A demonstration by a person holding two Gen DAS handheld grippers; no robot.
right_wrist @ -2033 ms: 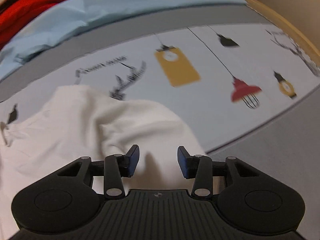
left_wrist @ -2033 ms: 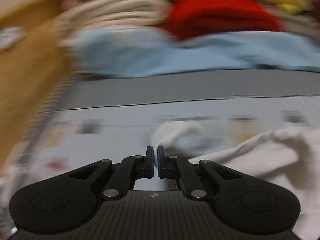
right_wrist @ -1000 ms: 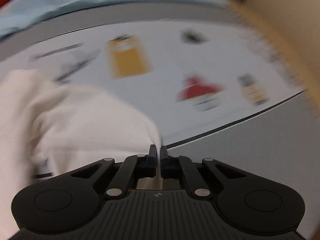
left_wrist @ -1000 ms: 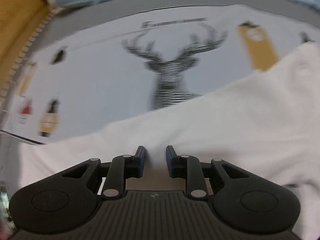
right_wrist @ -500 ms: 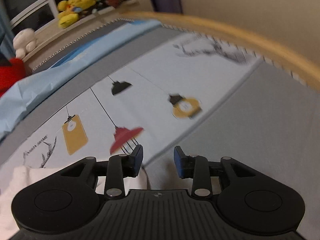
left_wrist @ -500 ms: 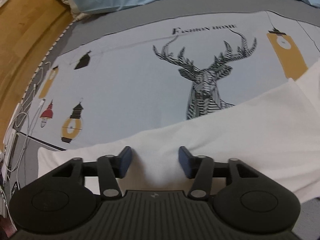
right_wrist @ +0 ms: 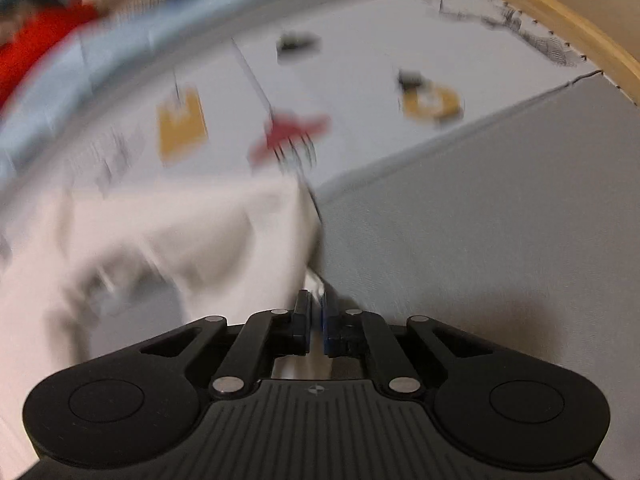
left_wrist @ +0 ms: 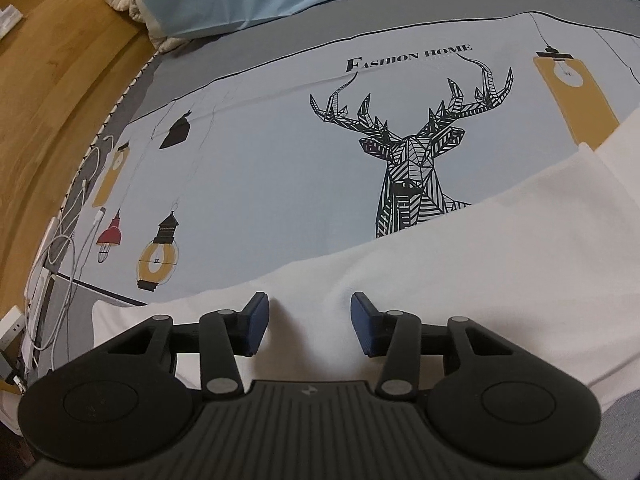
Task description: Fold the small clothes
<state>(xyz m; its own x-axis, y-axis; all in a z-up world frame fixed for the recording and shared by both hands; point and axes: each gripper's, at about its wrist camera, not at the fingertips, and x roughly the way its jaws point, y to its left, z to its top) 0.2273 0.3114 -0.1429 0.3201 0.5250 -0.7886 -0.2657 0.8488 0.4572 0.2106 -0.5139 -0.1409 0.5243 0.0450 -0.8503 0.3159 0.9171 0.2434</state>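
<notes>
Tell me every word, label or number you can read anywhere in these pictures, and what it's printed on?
"FASHION HOME": printed in black on the pale bed cover, just above the deer head drawing, left wrist view.
A finer line under those words: too small to read.
Small emblem on each gripper's black body: a mark, not readable text.
Right wrist view: blurred; no words can be made out.

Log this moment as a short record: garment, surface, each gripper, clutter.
garment: white garment, spread flat on the bed
surface: bedsheet printed with a deer and lamps
left gripper: jaws closing over the garment's near edge, pads not pressing yet
right gripper: shut on the garment's edge; view blurred
clutter: white cables at the bed's left edge
</notes>
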